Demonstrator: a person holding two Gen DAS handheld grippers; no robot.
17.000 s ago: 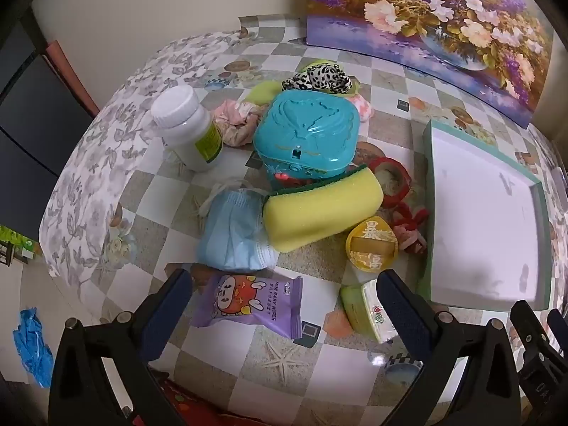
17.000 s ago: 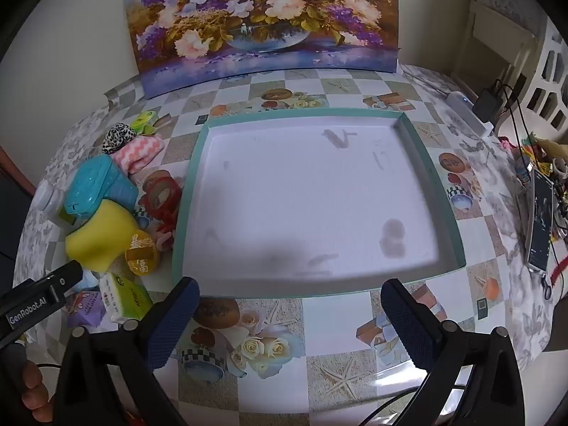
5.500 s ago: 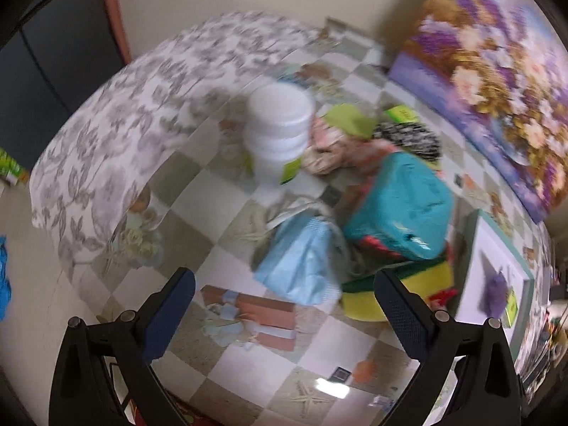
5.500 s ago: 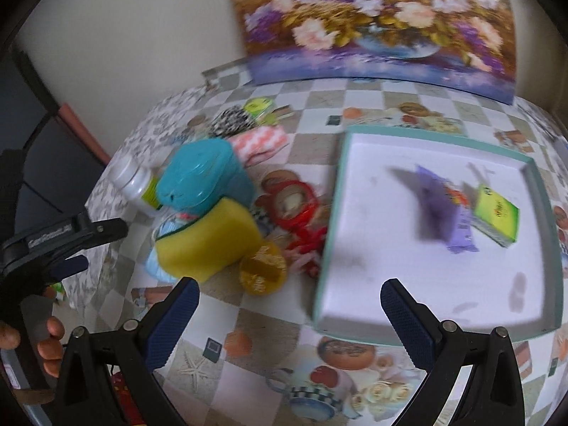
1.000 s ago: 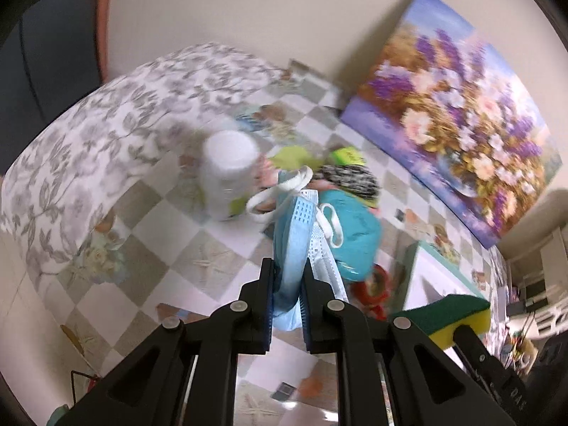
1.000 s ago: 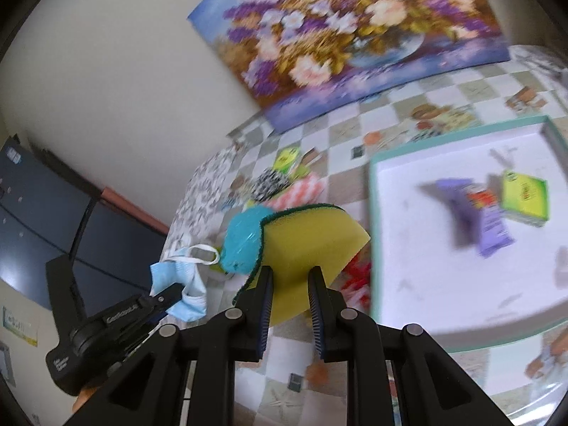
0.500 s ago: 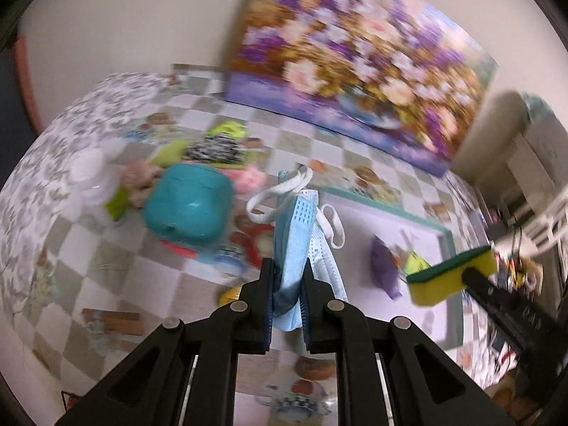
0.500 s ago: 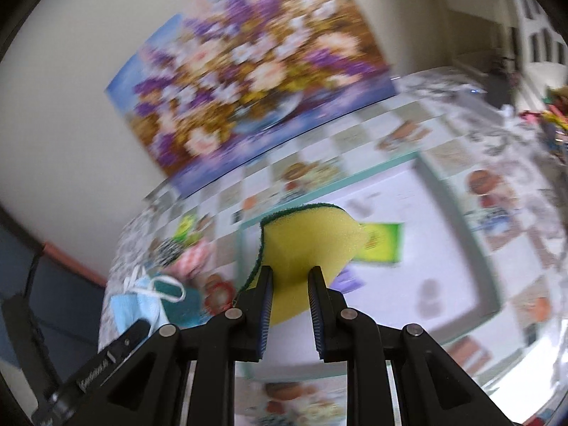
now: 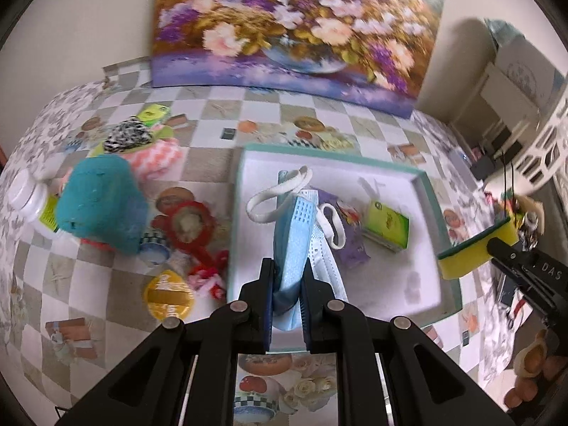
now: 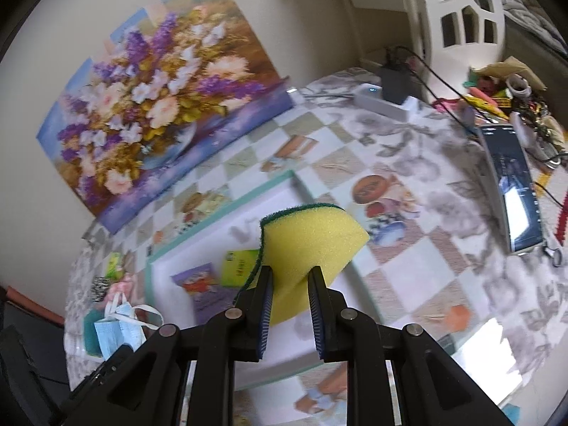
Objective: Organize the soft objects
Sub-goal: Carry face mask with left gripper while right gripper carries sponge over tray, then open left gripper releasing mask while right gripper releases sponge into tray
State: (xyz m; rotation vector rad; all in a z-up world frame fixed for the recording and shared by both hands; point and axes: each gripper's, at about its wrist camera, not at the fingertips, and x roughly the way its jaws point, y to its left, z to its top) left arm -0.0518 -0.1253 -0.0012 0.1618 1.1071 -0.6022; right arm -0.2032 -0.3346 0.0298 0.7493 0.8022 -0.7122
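Note:
My left gripper [image 9: 287, 277] is shut on a stack of light blue face masks [image 9: 294, 234] with white ear loops, held above the near left part of the white tray [image 9: 245, 184]. In the right wrist view the masks [image 10: 119, 330] show at lower left. My right gripper [image 10: 290, 284] is shut on a yellow sponge [image 10: 312, 245] with a green scouring side, above the tray's [image 10: 220, 213] right edge. The same sponge [image 9: 475, 248] appears at the right in the left wrist view. A purple wipes pack [image 9: 349, 245] and a green tissue pack [image 9: 387, 225] lie in the tray.
Left of the tray lie a teal case [image 9: 99, 202], a white bottle [image 9: 26, 195], a red mirror [image 9: 188, 223], a yellow round tin [image 9: 170, 294], a pink cloth [image 9: 156, 158] and a leopard scrunchie [image 9: 126, 135]. A flower painting [image 9: 291, 25] leans at the back. A phone [image 10: 511, 184] and cables lie right.
Both grippers have swung from over the pile on the left to over the tray, carrying the masks and the sponge. The grips are unchanged.

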